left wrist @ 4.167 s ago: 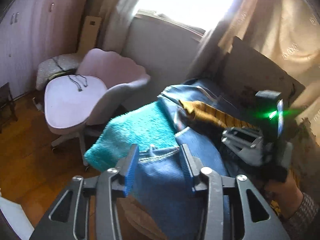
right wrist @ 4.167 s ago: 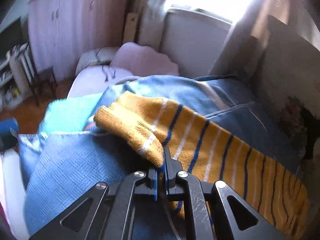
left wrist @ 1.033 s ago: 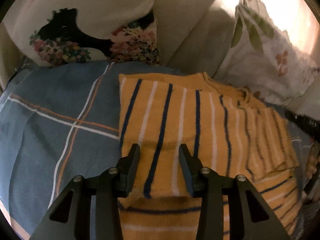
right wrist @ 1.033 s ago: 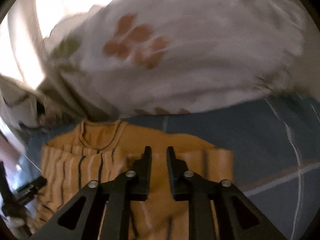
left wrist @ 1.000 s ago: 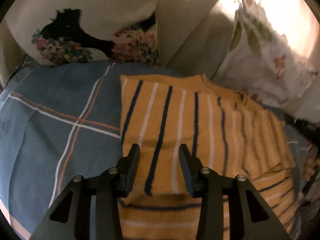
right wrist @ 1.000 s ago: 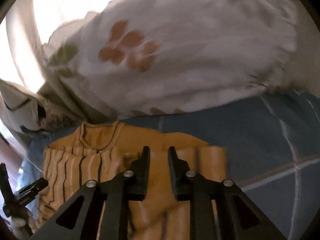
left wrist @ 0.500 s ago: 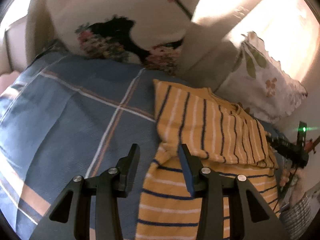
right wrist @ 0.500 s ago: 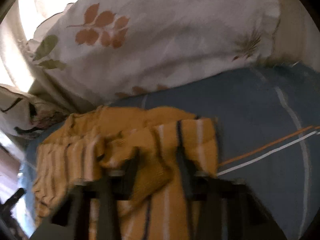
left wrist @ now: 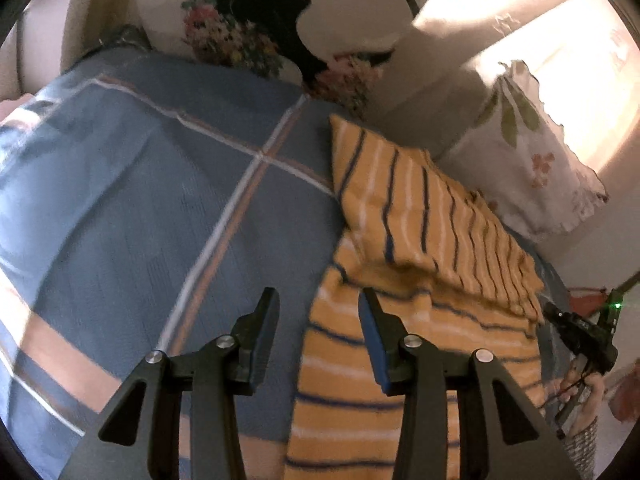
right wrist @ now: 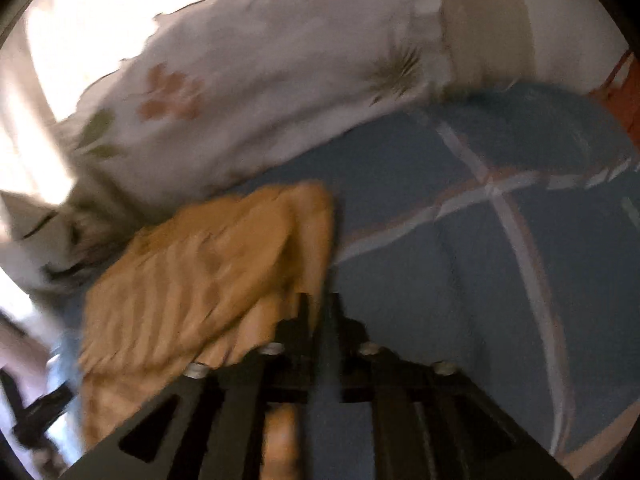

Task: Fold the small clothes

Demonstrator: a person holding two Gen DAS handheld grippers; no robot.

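A yellow sweater with navy and white stripes (left wrist: 420,240) lies on a blue checked blanket (left wrist: 140,200), its top part folded over its lower part. My left gripper (left wrist: 318,312) is open and empty, held above the sweater's left edge. My right gripper (right wrist: 320,304) shows in a blurred view, jaws nearly together, at the right edge of the sweater (right wrist: 208,272); I cannot tell whether it grips cloth. It also shows in the left wrist view (left wrist: 580,328), beside the sweater's right edge.
A floral pillow with a black patch (left wrist: 260,32) and a white leaf-print pillow (left wrist: 532,152) lean against the back of the bed. The leaf-print pillow (right wrist: 260,72) is just behind the sweater. The blanket (right wrist: 460,260) stretches to the right.
My left gripper has pulled back and left, so it now hangs over the sweater's left edge. My right gripper has shifted toward the sweater's right edge and its view is blurred by motion.
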